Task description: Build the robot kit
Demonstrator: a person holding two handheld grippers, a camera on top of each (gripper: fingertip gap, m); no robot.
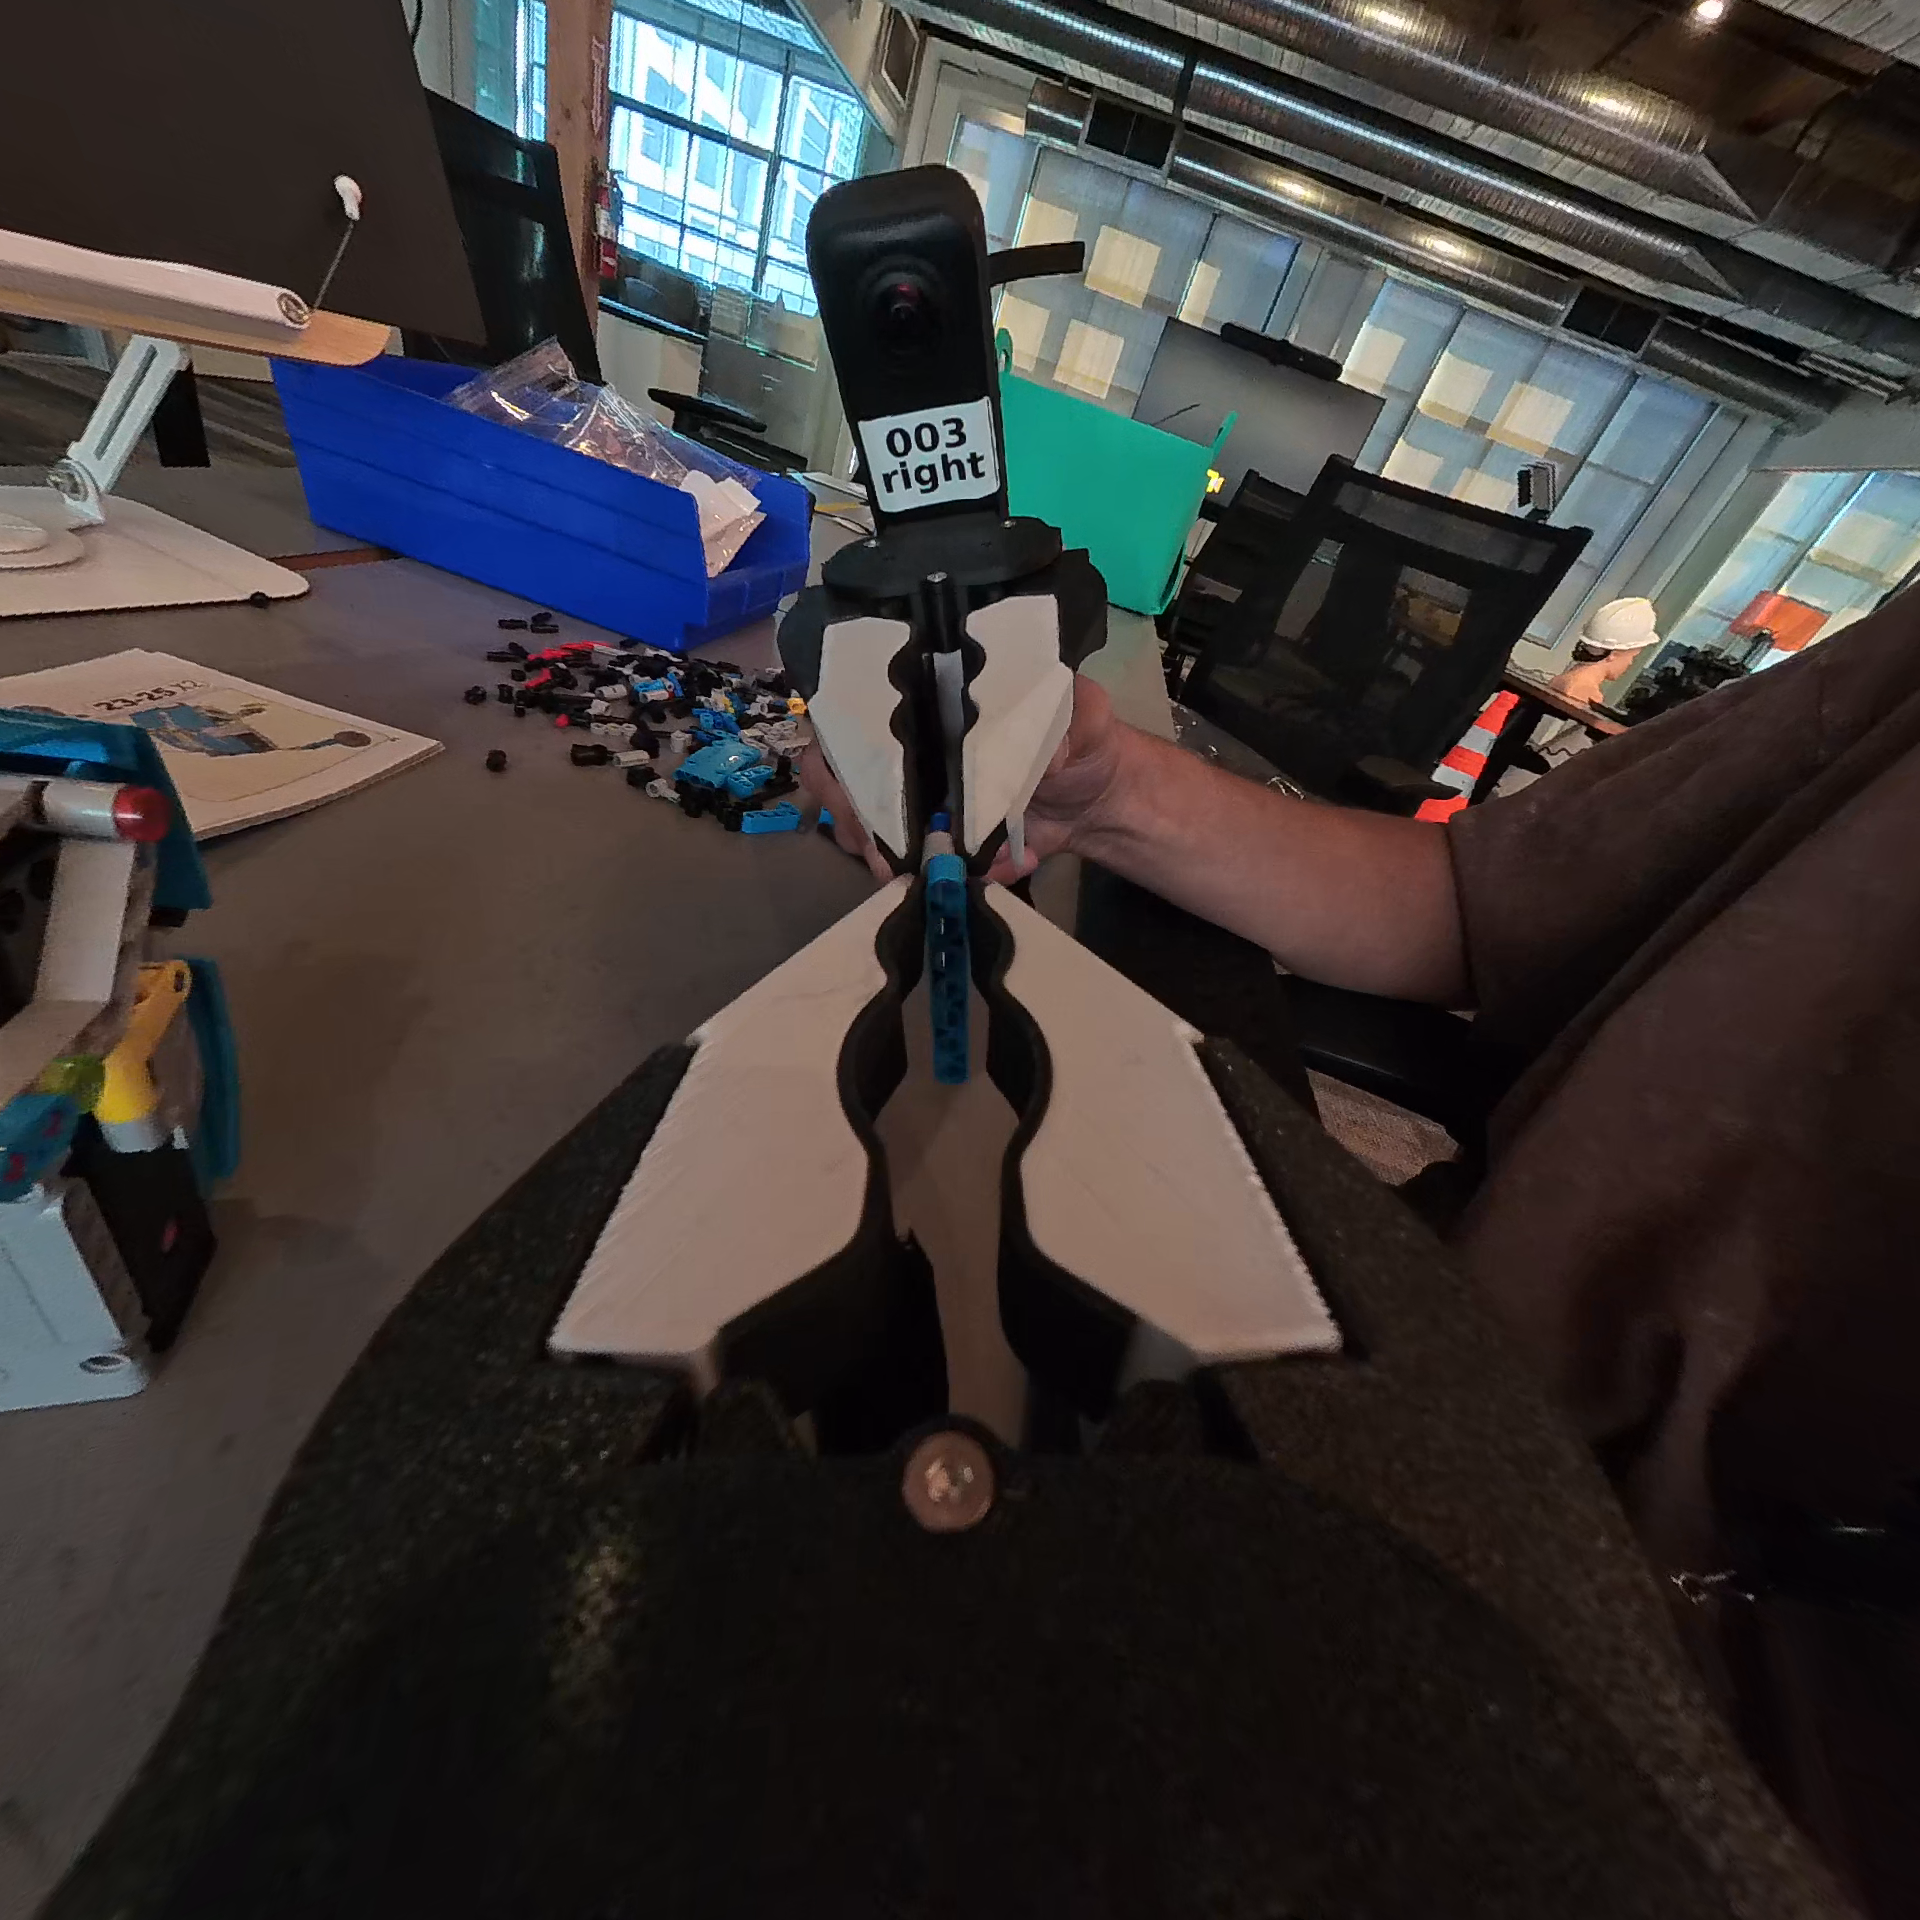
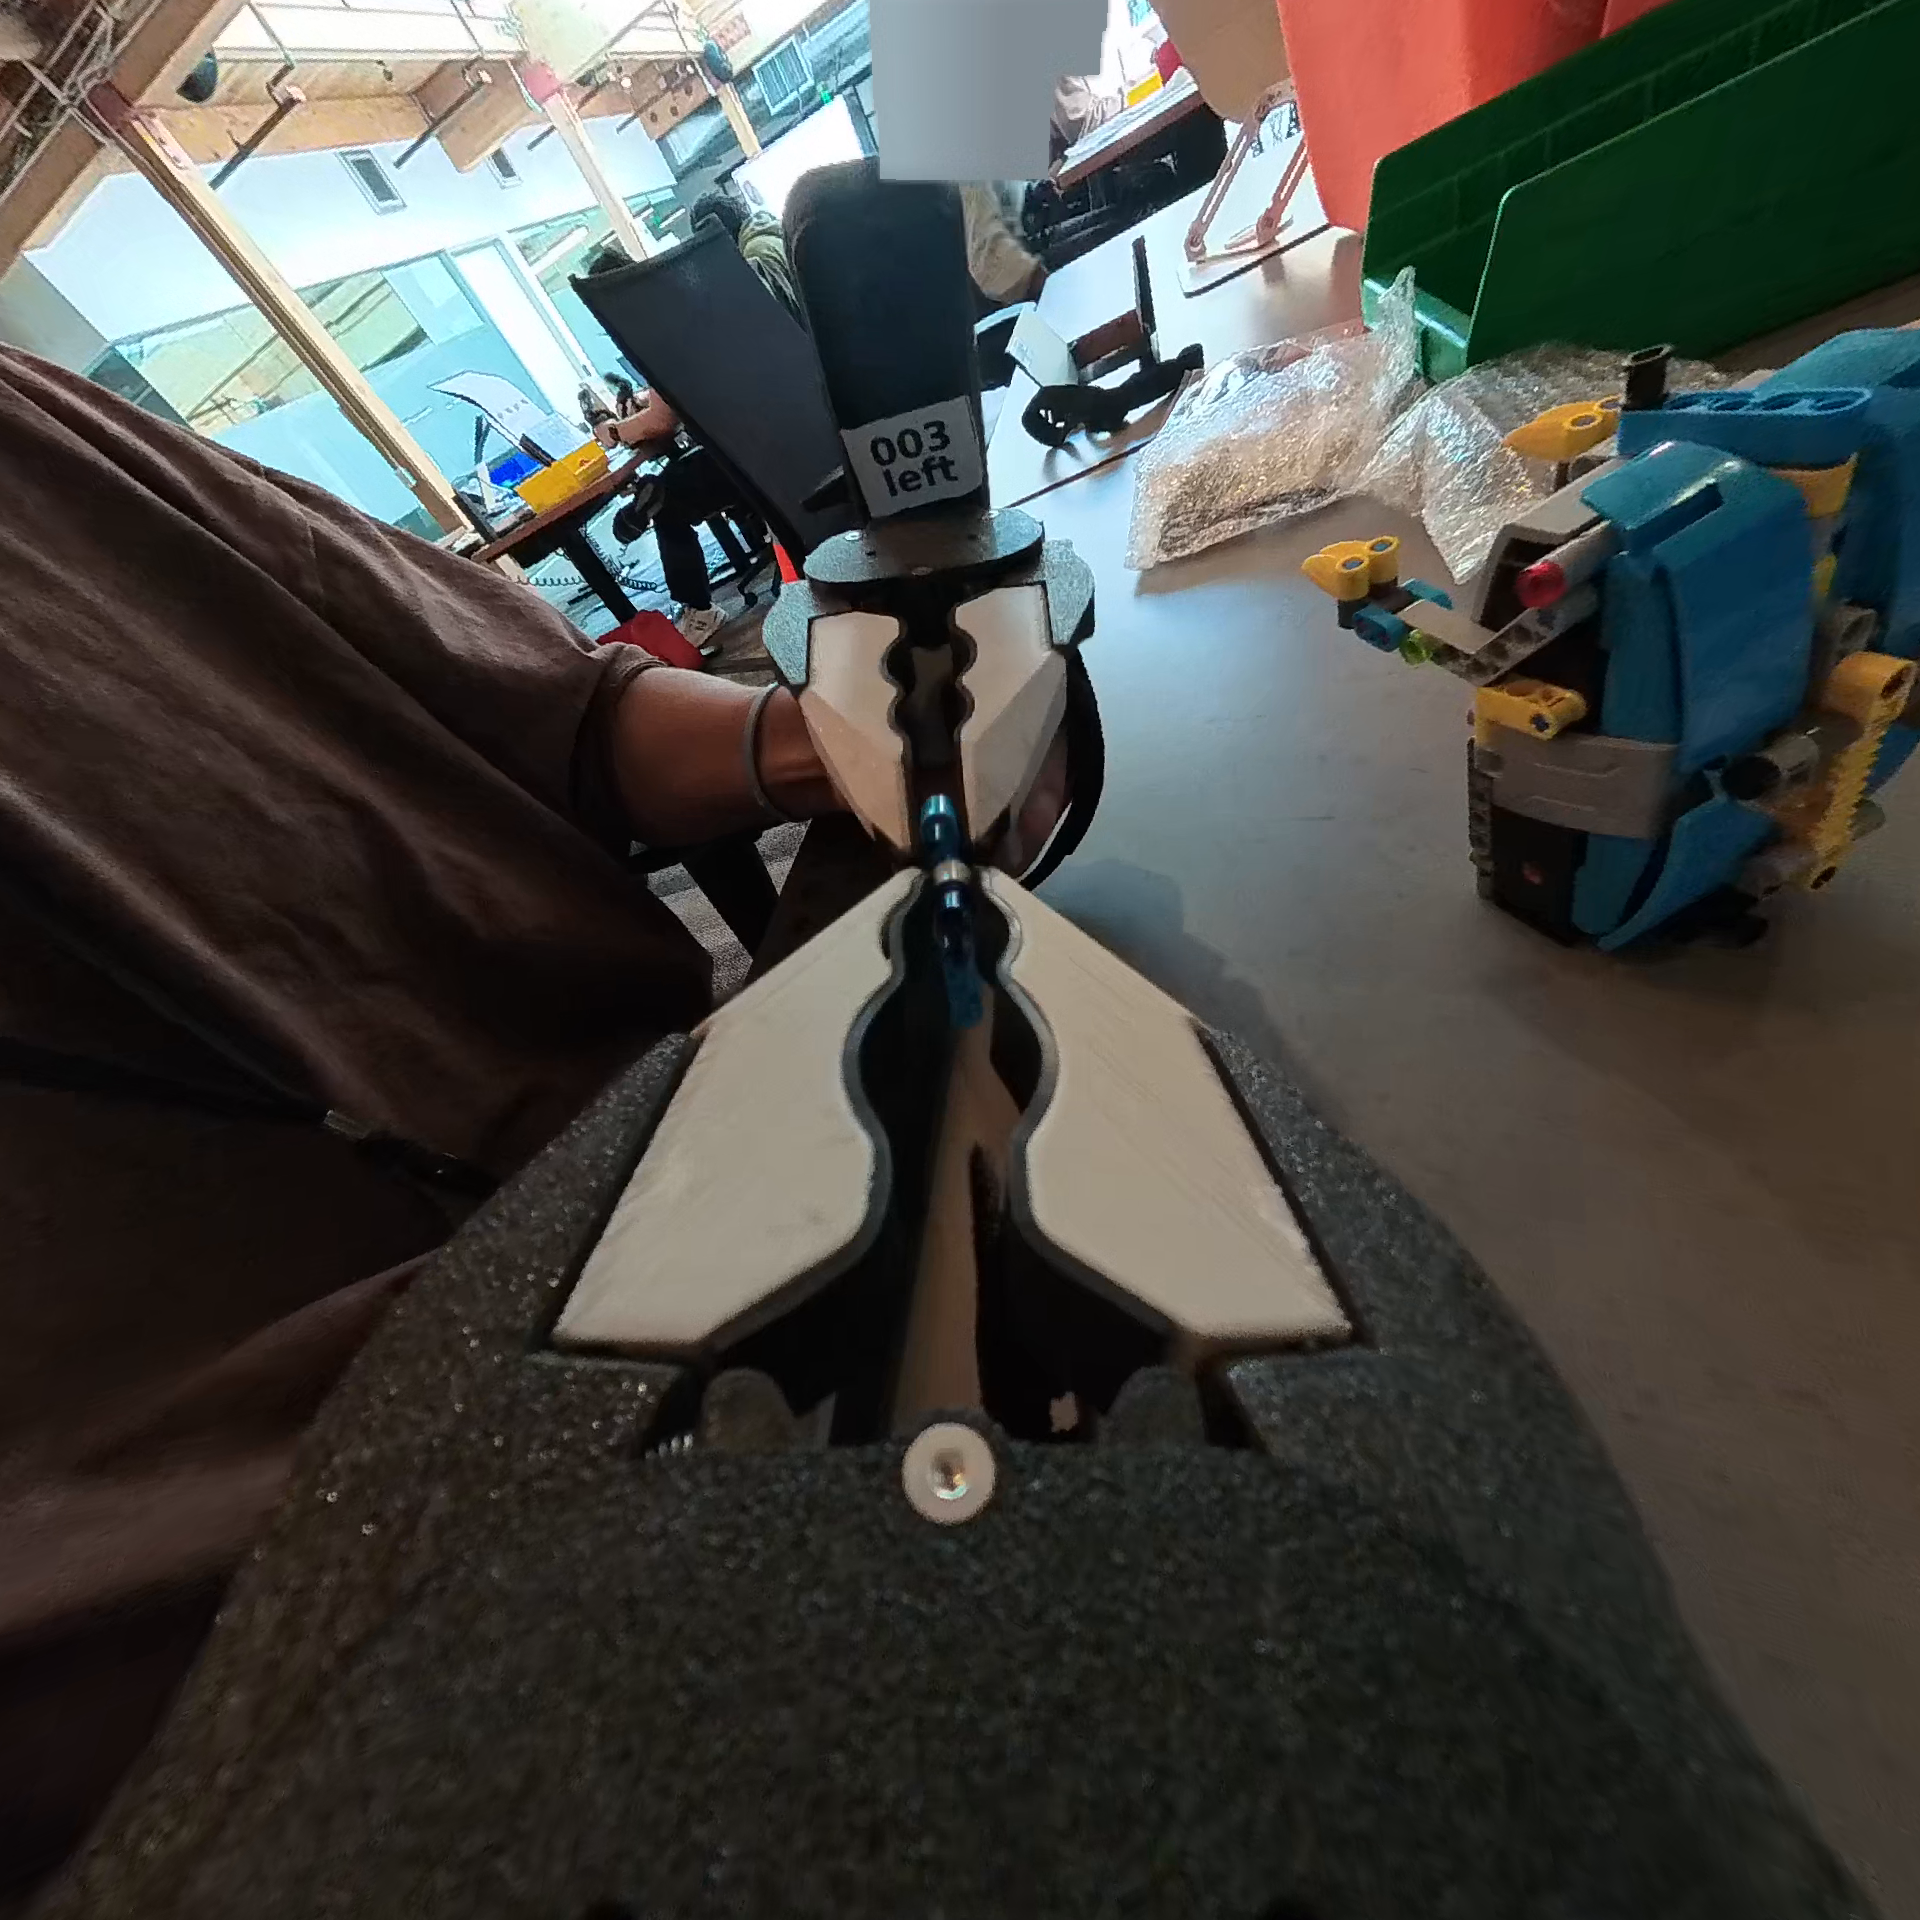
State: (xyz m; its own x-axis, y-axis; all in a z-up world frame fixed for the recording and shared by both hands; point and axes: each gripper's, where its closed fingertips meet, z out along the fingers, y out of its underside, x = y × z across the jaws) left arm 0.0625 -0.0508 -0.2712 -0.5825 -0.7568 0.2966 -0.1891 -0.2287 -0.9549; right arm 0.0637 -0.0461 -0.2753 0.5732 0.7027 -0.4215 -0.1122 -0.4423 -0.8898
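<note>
left wrist view: my left gripper (image 1: 940, 883) has its jaws clamped on a blue beam (image 1: 948, 971); my right gripper (image 2: 951, 883) pinches a blue pin (image 2: 954, 935), tip to tip, left of the blue model (image 2: 1683, 665).

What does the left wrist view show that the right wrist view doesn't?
Only the left wrist view shows the blue bin, the scattered small parts and the booklet. Only the right wrist view shows the bubble-wrap bags and green bin. Both show the left gripper shut on a blue beam, the right gripper shut on a blue pin piece, tip to tip, and the blue and yellow brick model.
</note>
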